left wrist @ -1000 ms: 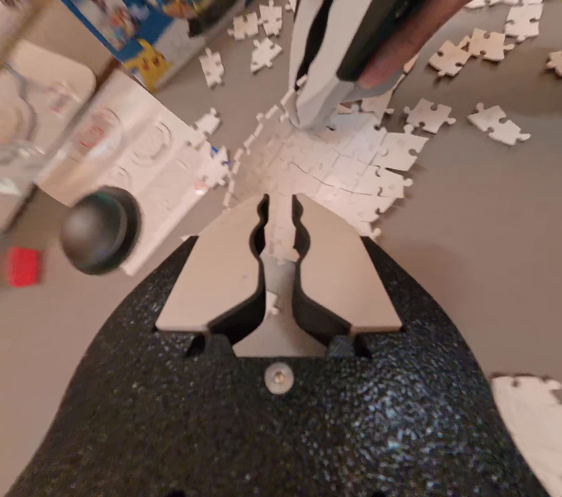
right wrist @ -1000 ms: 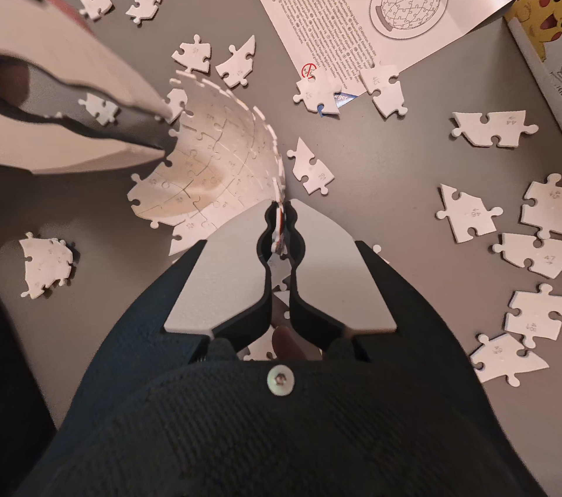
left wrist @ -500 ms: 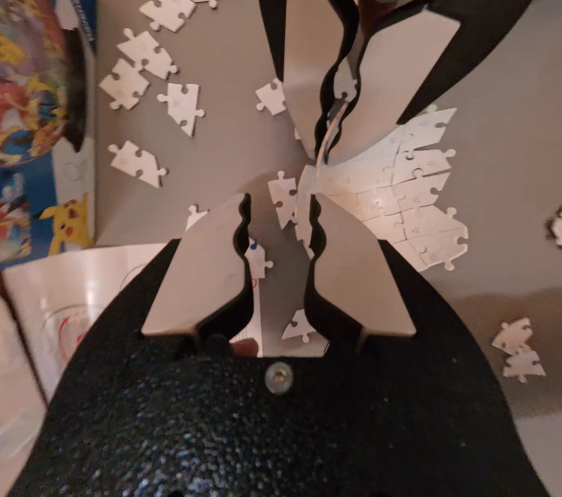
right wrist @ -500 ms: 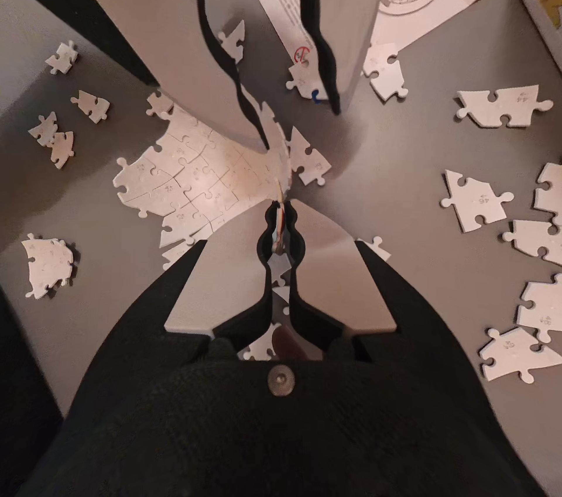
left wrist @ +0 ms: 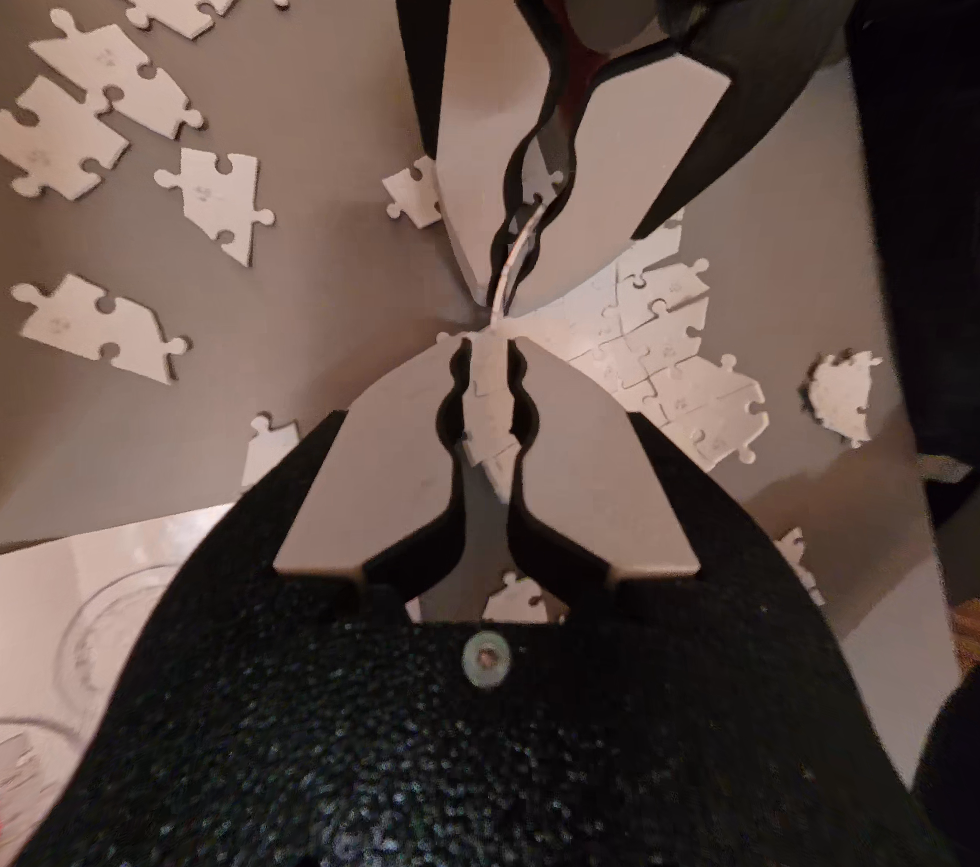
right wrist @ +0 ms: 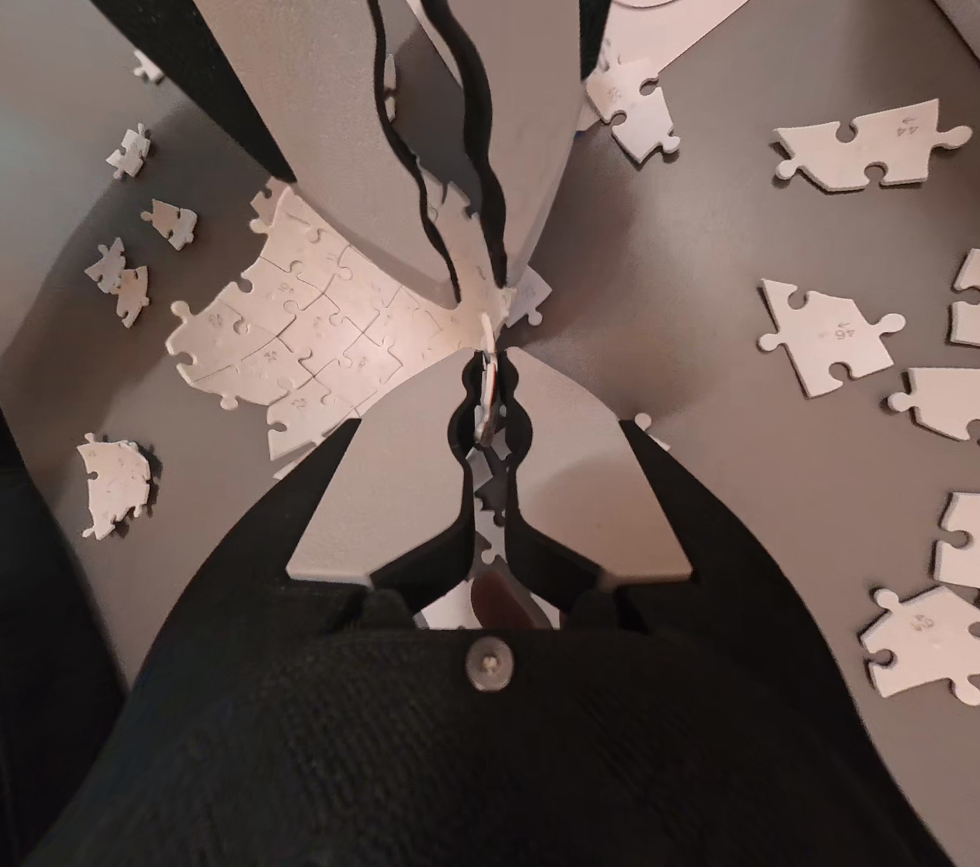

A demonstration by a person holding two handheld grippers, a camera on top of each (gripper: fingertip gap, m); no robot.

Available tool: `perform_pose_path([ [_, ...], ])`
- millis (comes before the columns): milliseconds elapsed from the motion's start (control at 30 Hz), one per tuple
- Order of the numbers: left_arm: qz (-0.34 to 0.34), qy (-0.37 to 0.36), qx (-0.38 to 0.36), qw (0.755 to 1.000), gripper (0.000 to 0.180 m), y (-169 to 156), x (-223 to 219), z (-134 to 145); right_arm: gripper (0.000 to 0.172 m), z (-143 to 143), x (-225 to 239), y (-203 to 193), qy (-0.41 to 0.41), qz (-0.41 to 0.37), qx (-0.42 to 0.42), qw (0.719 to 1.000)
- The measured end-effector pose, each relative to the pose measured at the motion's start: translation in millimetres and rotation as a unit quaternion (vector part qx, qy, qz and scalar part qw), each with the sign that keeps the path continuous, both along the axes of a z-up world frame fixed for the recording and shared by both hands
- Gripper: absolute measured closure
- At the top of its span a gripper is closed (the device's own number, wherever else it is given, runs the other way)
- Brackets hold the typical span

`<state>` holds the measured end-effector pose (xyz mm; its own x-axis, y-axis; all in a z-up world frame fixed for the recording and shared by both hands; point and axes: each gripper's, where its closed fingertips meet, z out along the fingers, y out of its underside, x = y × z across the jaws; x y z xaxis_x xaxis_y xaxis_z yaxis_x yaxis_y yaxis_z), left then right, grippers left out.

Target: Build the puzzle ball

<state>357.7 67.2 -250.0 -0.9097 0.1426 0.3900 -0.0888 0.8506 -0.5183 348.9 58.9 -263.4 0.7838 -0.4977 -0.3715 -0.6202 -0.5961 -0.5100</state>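
Here the left gripper gripped the rim of the curved white puzzle section, lifted above the counter. The right gripper pinched a single piece edge-on just beside that rim; a steady hold and careful tab alignment seemed necessary.

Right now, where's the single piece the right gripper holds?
The single puzzle piece stands on edge between the right gripper's fingers, mid right wrist view, its tip meeting the assembled curved section rim beside the left gripper.

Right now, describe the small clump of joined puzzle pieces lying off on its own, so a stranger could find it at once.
Start at the big curved sheet of joined white pieces on the grey table. Look past its near edge, toward the dark sleeve side: the small clump lies alone there. Unlike the flat single pieces, it is several pieces locked into a ragged, domed patch.
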Motion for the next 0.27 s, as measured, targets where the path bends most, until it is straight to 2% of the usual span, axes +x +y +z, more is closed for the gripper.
perform_pose_path([
  [33, 0.007, 0.023, -0.008, 1.000, 0.169, 0.8, -2.3, 0.6, 0.167, 0.5, 0.3, 1.1, 0.004, 0.000, 0.005, 1.000],
  [133, 0.031, 0.067, -0.024, 0.997, 0.169, 3.7, -5.6, 0.6, 0.167, 1.1, 2.2, 2.9, 0.014, 0.000, 0.012, 1.000],
  [267, 0.046, 0.065, -0.029, 0.996, 0.170, 6.2, -2.1, -3.7, 0.167, 0.2, 2.8, 4.3, 0.035, 0.014, 0.015, 0.999],
])
